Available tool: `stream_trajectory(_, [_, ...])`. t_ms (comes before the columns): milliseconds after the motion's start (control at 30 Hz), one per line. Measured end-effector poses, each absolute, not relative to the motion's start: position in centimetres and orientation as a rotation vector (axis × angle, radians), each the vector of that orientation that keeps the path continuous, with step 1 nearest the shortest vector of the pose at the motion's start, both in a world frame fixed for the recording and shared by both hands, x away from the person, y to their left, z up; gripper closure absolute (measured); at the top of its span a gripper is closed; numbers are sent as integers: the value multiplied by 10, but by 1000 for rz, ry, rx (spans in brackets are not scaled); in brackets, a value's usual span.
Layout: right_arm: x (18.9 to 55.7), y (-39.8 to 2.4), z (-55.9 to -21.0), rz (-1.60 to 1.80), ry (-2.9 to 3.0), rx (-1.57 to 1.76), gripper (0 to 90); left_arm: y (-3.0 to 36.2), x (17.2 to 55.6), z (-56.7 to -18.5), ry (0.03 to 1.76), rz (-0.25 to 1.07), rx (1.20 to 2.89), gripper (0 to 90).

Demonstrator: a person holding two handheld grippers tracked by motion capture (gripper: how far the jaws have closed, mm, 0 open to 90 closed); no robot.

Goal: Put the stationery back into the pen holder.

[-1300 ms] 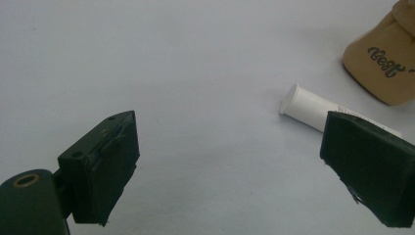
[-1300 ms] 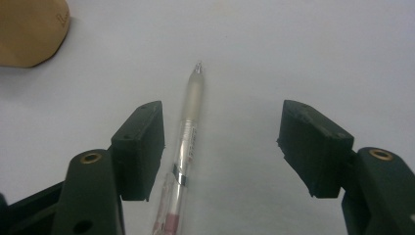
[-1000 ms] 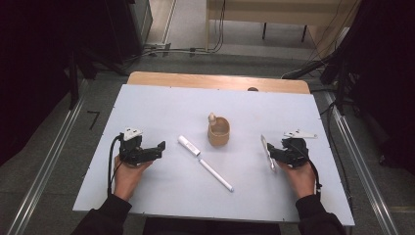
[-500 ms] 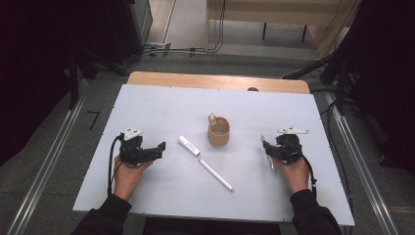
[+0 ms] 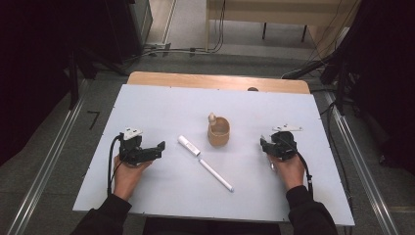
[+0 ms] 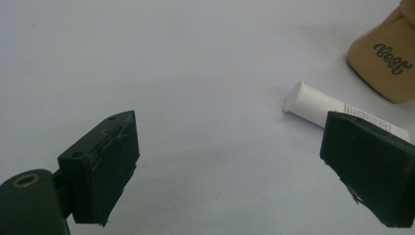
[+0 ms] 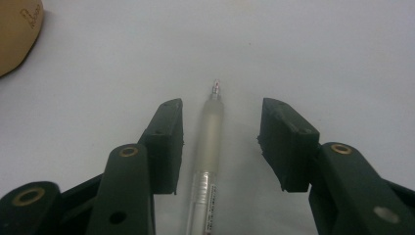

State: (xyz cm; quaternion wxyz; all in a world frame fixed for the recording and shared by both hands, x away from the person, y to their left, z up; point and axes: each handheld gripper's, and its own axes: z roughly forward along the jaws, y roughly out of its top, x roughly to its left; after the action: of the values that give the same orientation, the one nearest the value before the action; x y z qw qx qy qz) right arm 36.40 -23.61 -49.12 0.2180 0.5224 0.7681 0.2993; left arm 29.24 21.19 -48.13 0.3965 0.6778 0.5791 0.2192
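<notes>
My right hand-held gripper (image 7: 220,139) straddles a pen (image 7: 208,147) lying on the bench (image 5: 161,105); its jaws have just been closing but neither pad touches the barrel yet. The pen's long axis runs straight along the gripper, tip pointing away from me, a little nearer one jaw. My left hand-held gripper (image 6: 230,166) hangs wide open, released, a white tube (image 6: 313,104) just beyond it beside the cup (image 5: 218,132).

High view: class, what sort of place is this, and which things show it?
Probably a lab or workshop set up for recording: a white table ringed by metal rails, floor cables and dark curtains.
</notes>
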Motion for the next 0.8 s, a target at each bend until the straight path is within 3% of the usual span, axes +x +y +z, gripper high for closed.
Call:
stream_trajectory(267, [366,-234,-492,825,2145,1444,572,212,293,-481,1467,555,1718,74])
stream_trajectory(800, [370,-232,-495,801,2160,1468,623,212,293,-482,1468,554,1722,75])
